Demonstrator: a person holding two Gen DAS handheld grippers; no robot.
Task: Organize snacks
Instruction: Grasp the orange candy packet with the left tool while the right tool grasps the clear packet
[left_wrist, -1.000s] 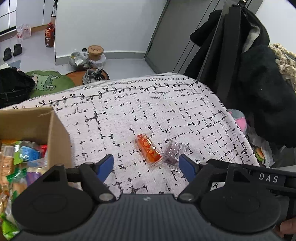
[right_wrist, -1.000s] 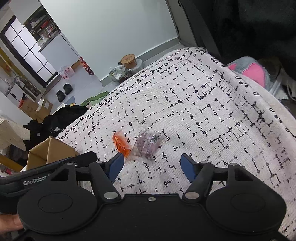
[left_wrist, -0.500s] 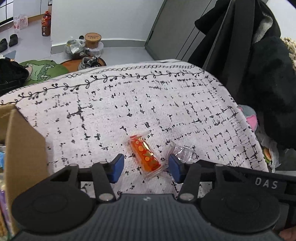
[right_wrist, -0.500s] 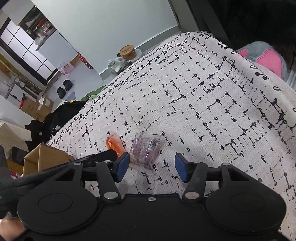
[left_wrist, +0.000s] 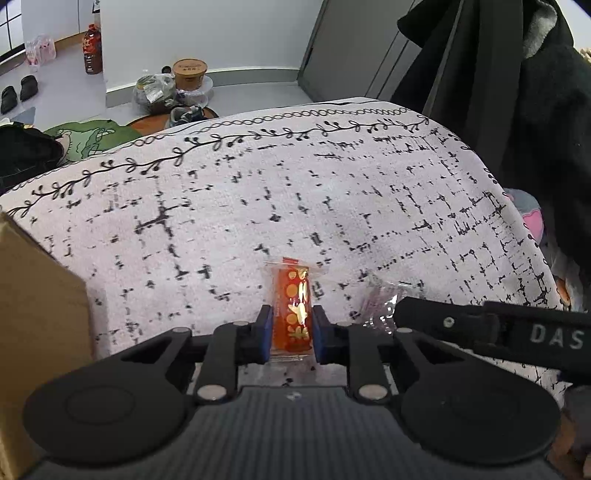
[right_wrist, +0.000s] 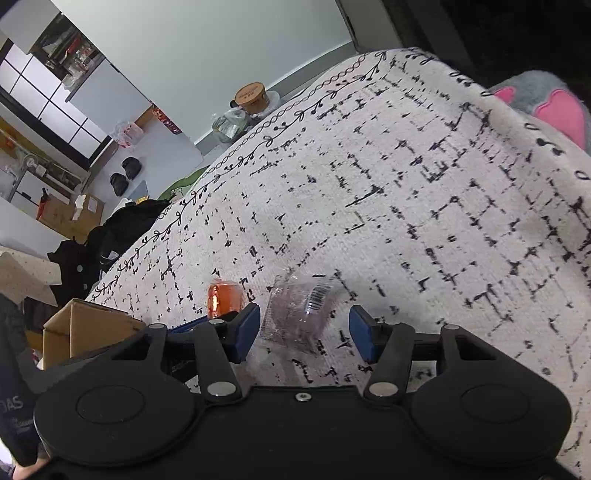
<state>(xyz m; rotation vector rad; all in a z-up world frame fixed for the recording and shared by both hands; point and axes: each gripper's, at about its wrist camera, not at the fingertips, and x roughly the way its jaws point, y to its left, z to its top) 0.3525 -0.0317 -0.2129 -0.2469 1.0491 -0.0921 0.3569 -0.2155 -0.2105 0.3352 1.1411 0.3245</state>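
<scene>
An orange snack packet (left_wrist: 291, 306) with yellow dots lies on the white, black-flecked tablecloth (left_wrist: 258, 203), and my left gripper (left_wrist: 290, 328) is shut on its near end, blue pads pressing both sides. Just to its right lies a clear purple-tinted packet (left_wrist: 380, 306). In the right wrist view that purple packet (right_wrist: 295, 314) sits between the blue pads of my right gripper (right_wrist: 304, 330), with a gap on each side, so the jaws stand open around it. The orange packet (right_wrist: 221, 299) shows to its left. A cardboard box (left_wrist: 37, 314) stands at the left.
Black coats (left_wrist: 517, 110) hang past the table's right edge, with a grey and pink plush (right_wrist: 546, 103) below them. Beyond the far edge, on the floor, are a brown tub (left_wrist: 189, 70), a bottle (left_wrist: 92, 48), a green mat and a black bag (left_wrist: 26, 155).
My left gripper came down over the orange packet and closed on it. My right gripper sank toward the purple packet, which now lies between its slightly narrower jaws.
</scene>
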